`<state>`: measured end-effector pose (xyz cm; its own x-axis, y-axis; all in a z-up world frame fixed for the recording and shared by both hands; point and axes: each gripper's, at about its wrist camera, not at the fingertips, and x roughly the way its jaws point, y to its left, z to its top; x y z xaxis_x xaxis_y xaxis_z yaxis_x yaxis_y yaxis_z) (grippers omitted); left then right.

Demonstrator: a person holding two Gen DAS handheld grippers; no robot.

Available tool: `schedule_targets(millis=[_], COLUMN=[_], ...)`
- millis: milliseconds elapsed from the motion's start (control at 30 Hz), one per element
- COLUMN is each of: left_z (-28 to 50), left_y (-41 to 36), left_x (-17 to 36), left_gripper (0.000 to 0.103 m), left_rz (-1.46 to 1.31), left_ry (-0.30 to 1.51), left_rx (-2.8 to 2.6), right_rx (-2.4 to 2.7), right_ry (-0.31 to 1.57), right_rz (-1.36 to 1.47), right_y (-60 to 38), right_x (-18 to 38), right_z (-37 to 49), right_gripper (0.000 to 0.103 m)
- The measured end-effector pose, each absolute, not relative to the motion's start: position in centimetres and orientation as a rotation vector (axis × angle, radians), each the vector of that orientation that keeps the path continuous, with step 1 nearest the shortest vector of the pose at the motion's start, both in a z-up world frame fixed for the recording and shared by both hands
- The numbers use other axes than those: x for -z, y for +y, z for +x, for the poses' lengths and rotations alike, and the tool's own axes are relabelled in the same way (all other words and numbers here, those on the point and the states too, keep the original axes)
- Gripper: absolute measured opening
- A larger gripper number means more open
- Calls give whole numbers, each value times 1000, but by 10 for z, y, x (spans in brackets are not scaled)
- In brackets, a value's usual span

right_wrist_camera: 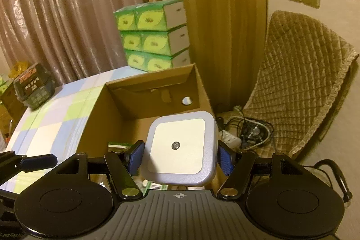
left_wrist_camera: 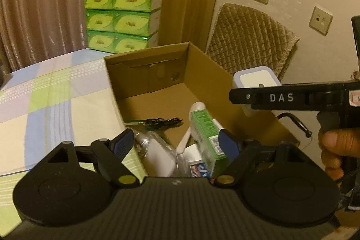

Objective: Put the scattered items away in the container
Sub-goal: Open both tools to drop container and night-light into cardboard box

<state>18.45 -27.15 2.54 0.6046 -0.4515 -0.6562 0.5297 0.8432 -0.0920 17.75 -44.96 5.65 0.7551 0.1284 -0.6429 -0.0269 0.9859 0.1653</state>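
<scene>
Holding the square white-and-grey plastic night light between its blue pads, the right claw hung over the brown cardboard box on the checked worktop. It sat near the box's right wall, so a tilt could have dropped it outside. The left claw stood wide and empty over the green carton already inside.

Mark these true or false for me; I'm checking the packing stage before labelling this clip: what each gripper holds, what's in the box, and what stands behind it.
1. The right gripper holds a square white night-light with a grey rim. True.
2. The left gripper clamps a red mug. False: its jaws stand open, nothing pressed between the pads.
3. The brown open cardboard box is empty. False: it holds a green-and-white tube and a black cable, among others.
4. Stacked green tissue packs stand behind the box. True.
</scene>
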Motion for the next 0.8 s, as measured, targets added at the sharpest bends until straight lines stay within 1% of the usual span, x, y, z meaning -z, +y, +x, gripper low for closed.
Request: schedule_targets(millis=[167,200,233,300,567,667,800], left_z=[182,181,181,179,165,153,136], left_y=[-255,-252,-249,-244,-225,-220,-215], left_x=[-26,-26,-26,-27,-34,-39,-47], left_gripper=[81,82,83,87,94,102,102], left_rz=[103,100,100,107,93,93,90], left_ry=[734,734,734,736,721,691,675], left_rx=[534,530,524,514,478,449,442], right_rx=[-123,-133,-139,-134,-87,-63,-28], right_ry=[697,692,693,665,622,626,626], right_rz=[148,153,156,163,183,173,128], right_y=[-436,-435,-433,-431,-433,-431,-427], right_x=[-58,-58,-59,-62,-81,-85,-90], right_z=[182,184,186,186,163,144,112], right_gripper=[64,66,76,90,90,90,95])
